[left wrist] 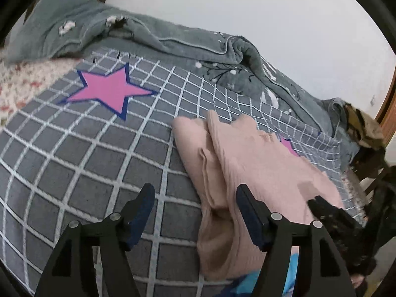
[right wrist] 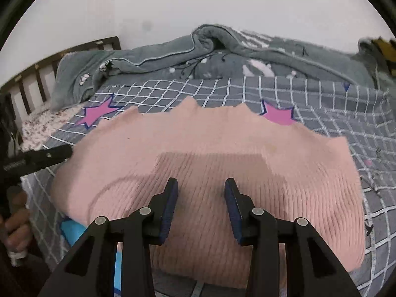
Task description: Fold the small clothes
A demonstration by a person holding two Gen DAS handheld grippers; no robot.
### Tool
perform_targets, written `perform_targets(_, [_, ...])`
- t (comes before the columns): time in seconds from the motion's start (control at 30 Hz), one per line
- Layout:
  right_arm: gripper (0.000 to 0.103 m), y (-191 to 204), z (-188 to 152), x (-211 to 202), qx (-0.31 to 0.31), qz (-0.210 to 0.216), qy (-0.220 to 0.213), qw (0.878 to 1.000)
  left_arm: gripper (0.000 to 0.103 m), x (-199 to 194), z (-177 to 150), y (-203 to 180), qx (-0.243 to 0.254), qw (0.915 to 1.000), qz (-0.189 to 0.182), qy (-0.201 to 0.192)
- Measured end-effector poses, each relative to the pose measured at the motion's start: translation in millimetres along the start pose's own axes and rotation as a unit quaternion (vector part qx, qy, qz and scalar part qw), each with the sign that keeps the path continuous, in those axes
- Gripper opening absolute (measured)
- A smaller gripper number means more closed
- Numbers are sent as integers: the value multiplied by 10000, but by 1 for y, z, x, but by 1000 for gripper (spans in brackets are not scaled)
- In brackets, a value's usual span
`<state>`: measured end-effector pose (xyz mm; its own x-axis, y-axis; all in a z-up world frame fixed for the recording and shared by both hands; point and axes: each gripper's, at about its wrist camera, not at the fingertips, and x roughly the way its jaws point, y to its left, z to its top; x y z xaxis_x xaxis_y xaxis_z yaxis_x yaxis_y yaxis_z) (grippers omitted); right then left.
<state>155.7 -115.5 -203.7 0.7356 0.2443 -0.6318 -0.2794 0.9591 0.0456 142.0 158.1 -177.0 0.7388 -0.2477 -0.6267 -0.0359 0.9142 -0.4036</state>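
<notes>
Checked bedsheet [right wrist: 321,104] — pink ribbed sweater [right wrist: 198,153] folded flat.

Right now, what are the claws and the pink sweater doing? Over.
Left claw open, empty. Right claw open, empty, above pink sweater. Sweater folded on checked bedspread. Nothing in the way.

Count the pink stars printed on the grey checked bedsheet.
2. One pink star lies beyond the pink knitted sweater's left end, another beyond its right; the sweater may hide more.
</notes>
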Motion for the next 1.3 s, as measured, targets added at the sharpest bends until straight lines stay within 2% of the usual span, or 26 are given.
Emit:
perform_targets(0.17, [40,4,0,7,-30,-154,24,9999,68,5,-4,-3,-86,9992,-360,164])
perform_targets(0.37, [40,1,5,18,113,-168,84,9998,70,26,-7,-9,-232,9969,-574,493])
perform_targets(0.53, [40,9,2,19,-53,-392,40,9992,73,32,-8,-7,-308,9960,-667,507])
perform_targets(0.73, [40,7,0,17,-62,-355,60,9993,73,34,-9,-7,-368,9959,-692,450])
perform_targets(1.07, [40,8,-10,5,-213,-250,103,9994,78,36,-11,-15,-209,9981,-469,350])
perform_targets(1.3, [41,14,-14,2,-359,-380,42,9986,79,39,-10,-17,-176,9984,-455,287])
